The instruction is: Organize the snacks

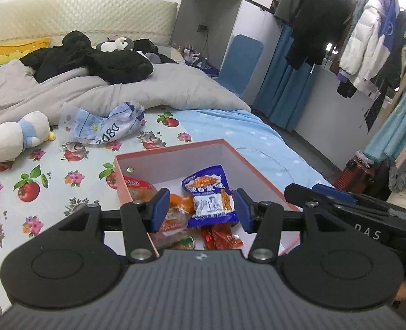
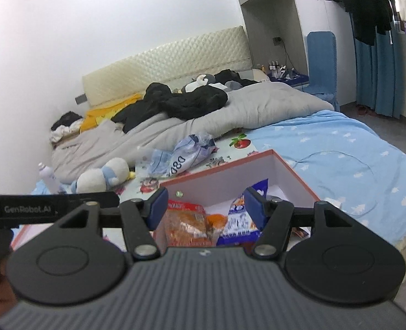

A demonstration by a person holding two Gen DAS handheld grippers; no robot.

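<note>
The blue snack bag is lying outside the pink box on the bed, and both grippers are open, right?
Not quite. The blue snack bag is inside the pink box, with the other snacks, as the left wrist view shows. The left gripper and right gripper are open.

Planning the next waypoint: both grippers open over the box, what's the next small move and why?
Probably lift the left gripper clear of the pink box. Its fingers stand apart with nothing between them, and the blue packet already lies inside among the other snacks. The right gripper is also open and empty.
</note>
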